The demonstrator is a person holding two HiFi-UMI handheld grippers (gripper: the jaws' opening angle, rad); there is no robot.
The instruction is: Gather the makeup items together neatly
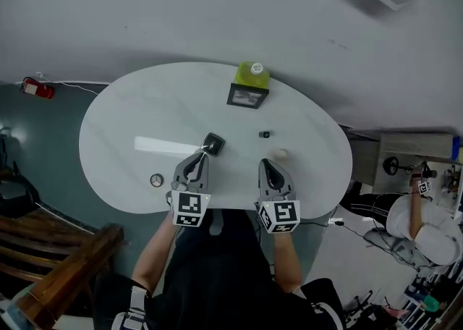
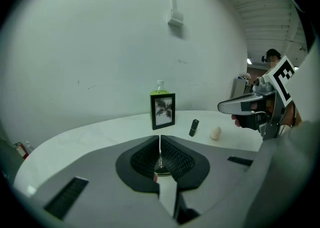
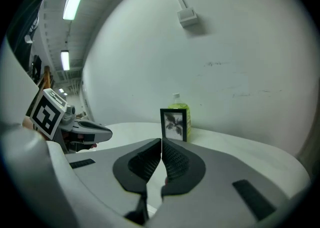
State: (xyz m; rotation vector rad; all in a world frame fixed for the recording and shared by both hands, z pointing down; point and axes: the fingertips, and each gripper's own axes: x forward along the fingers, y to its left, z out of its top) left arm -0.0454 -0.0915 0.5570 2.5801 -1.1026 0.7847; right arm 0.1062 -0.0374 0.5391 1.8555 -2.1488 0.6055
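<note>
Well, from the head view, the compact (image 1: pixel 212 145) lies just ahead of my left gripper (image 1: pixel 197 162), and the sponge (image 1: pixel 281 154) just ahead of my right gripper (image 1: pixel 269 169). In the left gripper view the jaws are pressed together, with the lipstick (image 2: pixel 194 127) upright ahead-right. In the right gripper view the jaws are likewise pressed together and empty.

The table (image 1: pixel 123 126) has a smooth, glossy white top that mirrors a strip of light. The left gripper (image 2: pixel 160 139) and right gripper (image 3: pixel 161 144) have matt grey plastic shells and black, finely ribbed pads (image 2: pixel 175 159) that look rubbery. The bottle (image 2: pixel 159 91) is translucent green plastic. The picture frame (image 2: pixel 163 111) is black with a shiny pane. The sponge (image 2: pixel 215 133) looks soft and matt. The bench (image 1: pixel 65 263) is dark wood.
</note>
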